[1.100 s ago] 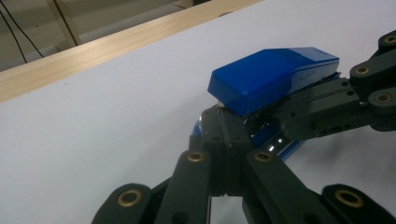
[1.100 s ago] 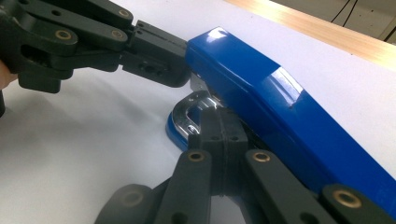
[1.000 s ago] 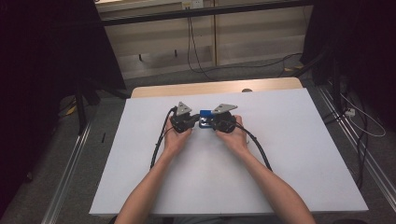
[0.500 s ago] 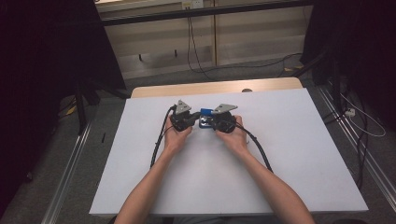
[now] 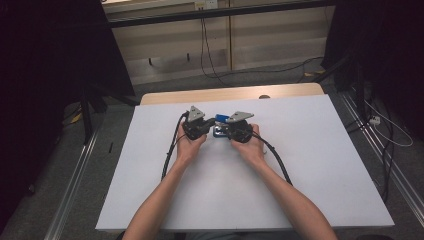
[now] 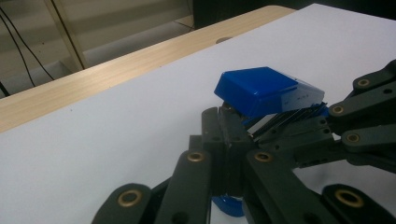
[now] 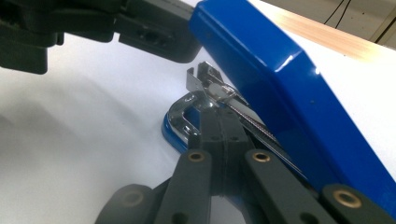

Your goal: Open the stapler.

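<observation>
Just one blue stapler [image 5: 220, 120] here, sitting mid-table on the white sheet [image 5: 310, 165], right between the two grippers. The left gripper [image 6: 227, 122] and the right gripper [image 7: 215, 120] both have their jaws pinched shut at its metal innards, though I can't tell if either truly grips anything. It looks stiff, a bit heavy, with a slick plastic top that hinges up, so I'd grab the base or metal rail.

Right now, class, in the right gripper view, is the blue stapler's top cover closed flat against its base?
No: the stapler gapes open, its blue cover raised off the metal staple track.
</observation>
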A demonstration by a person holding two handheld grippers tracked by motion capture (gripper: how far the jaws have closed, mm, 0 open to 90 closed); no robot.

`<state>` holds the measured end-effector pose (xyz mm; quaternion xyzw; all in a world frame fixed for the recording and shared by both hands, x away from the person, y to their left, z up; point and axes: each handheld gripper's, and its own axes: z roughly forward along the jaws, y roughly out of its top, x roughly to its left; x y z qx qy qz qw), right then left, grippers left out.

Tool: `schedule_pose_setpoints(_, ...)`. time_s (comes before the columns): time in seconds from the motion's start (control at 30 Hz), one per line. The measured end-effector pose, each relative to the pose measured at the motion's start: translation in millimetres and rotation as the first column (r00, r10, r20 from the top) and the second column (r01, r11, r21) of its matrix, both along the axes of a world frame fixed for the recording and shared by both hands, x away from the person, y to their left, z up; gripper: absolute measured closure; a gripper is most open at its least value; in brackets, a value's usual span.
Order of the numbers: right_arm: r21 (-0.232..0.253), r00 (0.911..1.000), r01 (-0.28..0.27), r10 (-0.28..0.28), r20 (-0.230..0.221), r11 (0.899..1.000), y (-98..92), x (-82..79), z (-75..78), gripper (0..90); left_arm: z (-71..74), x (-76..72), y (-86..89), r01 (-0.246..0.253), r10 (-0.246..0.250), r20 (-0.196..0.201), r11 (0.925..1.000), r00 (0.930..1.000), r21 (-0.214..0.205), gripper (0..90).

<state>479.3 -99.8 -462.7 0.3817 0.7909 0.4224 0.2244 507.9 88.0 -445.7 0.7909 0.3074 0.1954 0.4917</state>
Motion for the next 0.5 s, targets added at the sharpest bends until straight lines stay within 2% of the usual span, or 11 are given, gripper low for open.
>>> schedule_pose_setpoints(0.13,0.007,1.0,-0.004,0.004,0.003,1.0,2.1,-1.0,0.4,90.0,-0.2,0.2,-0.1,-0.004,0.004,-0.001,1.0,1.0,-0.008,90.0)
schedule_pose_setpoints(0.2,0.021,0.9998,-0.003,0.002,0.018,1.0,3.5,-1.7,2.5,90.0,-0.2,-0.2,-0.6,-0.005,0.005,-0.002,0.9999,1.0,-0.012,90.0)
schedule_pose_setpoints(0.3,0.018,0.9986,0.001,-0.002,0.053,1.0,6.6,-2.2,7.5,90.0,0.5,0.0,-0.6,-0.003,0.003,0.005,0.9999,1.0,-0.013,90.0)
schedule_pose_setpoints(0.5,0.02,0.9982,0.011,-0.012,0.059,1.0,9.2,-0.9,9.5,90.0,0.1,0.4,-0.6,-0.004,0.004,0.003,0.9998,1.0,-0.018,90.0)
